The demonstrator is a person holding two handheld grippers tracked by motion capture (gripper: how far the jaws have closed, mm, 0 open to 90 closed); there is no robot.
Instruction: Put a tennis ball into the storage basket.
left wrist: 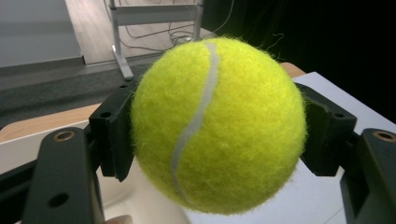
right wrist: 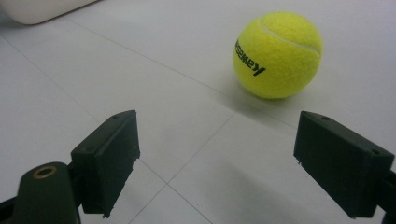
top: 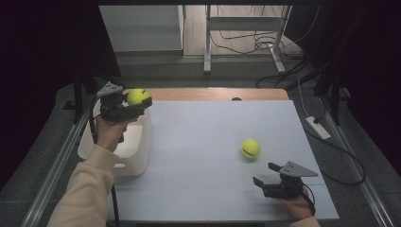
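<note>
There are two tennis balls, two grippers and one white tub on the table [top: 213, 137].

The first tennis ball [top: 137, 97] is held up in the air by the left gripper [top: 135, 105], above the far rim of the white tub [top: 137, 156]. In the left gripper view this ball [left wrist: 217, 126] sits squarely between the two black jaws, one pad pressed into each side of its fuzzy surface, with the white seam curving down its front. The left gripper [left wrist: 217, 140] is therefore clamped on the ball, its jaws as far apart as the ball is broad. The person's left hand [top: 108, 132] grips the tool from below, the cream sleeve [top: 85, 189] running to the bottom edge of the high view.

The white tub stands at the left edge of the table, about midway along it.

The second tennis ball [top: 250, 148] lies on the table's white top, right of the middle and nearer the right edge than the left. Black lettering shows on its side in the right gripper view [right wrist: 277, 54].

The right gripper [top: 265, 175] rests low near the near right corner of the table, held by the right hand [top: 298, 203]. Its jaws stand wide apart with nothing between them [right wrist: 215, 158], and the second ball lies just beyond them, clear of both pads.
</note>
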